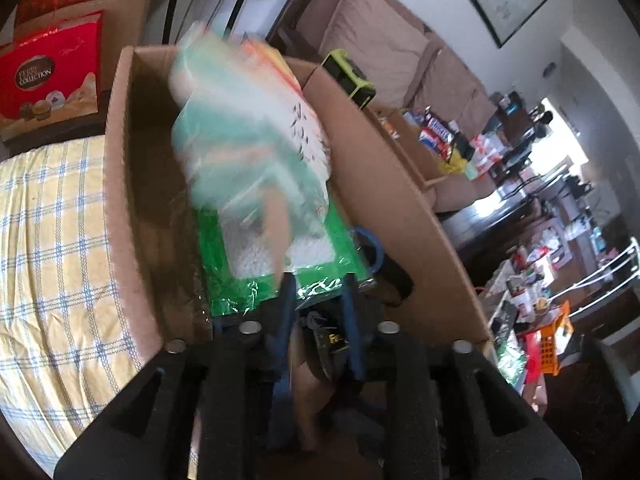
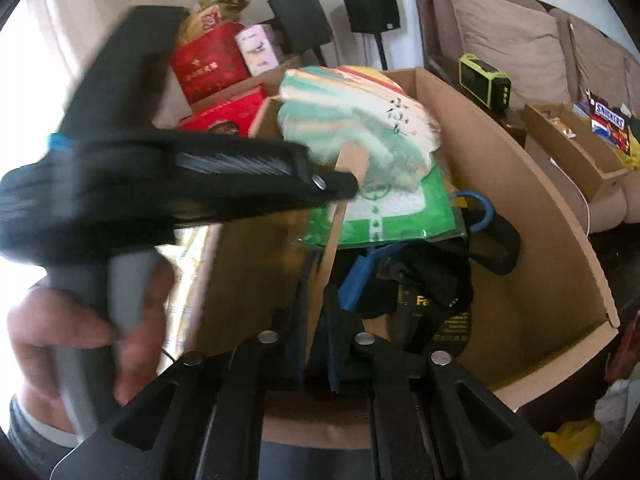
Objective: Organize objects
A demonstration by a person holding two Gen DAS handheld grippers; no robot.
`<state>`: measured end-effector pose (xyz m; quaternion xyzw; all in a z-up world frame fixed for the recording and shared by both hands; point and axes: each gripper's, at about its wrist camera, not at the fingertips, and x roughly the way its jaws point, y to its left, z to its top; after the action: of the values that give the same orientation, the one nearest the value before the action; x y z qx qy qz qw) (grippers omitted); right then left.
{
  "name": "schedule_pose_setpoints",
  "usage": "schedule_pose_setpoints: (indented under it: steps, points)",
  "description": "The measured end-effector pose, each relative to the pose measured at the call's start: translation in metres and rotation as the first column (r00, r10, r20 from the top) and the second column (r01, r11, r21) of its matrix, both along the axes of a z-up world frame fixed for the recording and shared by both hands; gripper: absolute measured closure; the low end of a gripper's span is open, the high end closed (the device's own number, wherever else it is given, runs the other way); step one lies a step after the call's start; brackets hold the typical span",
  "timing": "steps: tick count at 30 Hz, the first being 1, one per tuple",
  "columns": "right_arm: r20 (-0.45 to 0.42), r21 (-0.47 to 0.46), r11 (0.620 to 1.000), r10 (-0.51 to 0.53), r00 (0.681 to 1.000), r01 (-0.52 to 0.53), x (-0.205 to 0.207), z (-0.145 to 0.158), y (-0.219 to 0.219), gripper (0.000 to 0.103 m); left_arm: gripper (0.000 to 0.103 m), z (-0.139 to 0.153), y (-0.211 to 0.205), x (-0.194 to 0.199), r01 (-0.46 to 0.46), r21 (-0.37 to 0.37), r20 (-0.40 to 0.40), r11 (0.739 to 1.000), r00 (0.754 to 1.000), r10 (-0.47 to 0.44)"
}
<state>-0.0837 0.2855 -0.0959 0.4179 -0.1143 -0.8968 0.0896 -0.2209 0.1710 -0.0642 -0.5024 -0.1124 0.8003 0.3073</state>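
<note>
A blurred mint-and-white packet (image 1: 248, 132) stands in the cardboard box (image 1: 404, 200), at 12 o'clock above a green packet (image 1: 276, 280). The left hand-held gripper (image 1: 318, 284) has narrow jaws; its grasp is unclear. The right hand-held gripper (image 2: 316, 304) pinches a cardboard divider (image 2: 332, 232). Only the right view shows a hand (image 2: 60, 340) and black straps (image 2: 432, 276).

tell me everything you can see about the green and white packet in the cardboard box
The green and white packet is a flat, glossy plastic pouch, bright green around a white panel with small green printing. It lies tilted inside the cardboard box, resting on dark items and a blue-handled tool. A blurred pale green and white bag overlaps its upper part. Its contents cannot be made out.
</note>
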Motion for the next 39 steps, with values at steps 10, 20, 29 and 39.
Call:
schedule_pose_setpoints:
  steps: [10,20,29,39]
  points:
    - [0.004,-0.001,1.000,-0.019,1.000,0.019,0.000,-0.003,0.003,0.094,0.066,0.035,-0.051,0.026,-0.099,-0.063,-0.143,0.993,0.986,0.090]
    - [-0.057,0.111,0.993,-0.026,0.998,0.032,0.006,0.015,-0.009,0.088,0.044,0.037,-0.082,0.067,-0.169,-0.124,-0.204,0.978,0.969,0.142]
    - [-0.104,0.171,0.984,-0.040,0.994,0.057,0.010,0.028,-0.016,0.054,0.020,0.041,-0.110,0.086,-0.244,-0.139,-0.236,0.960,0.949,0.207]
    - [-0.137,0.187,0.980,-0.036,0.990,0.061,0.021,0.037,-0.023,0.031,0.012,0.041,-0.137,0.106,-0.307,-0.144,-0.261,0.941,0.929,0.263]
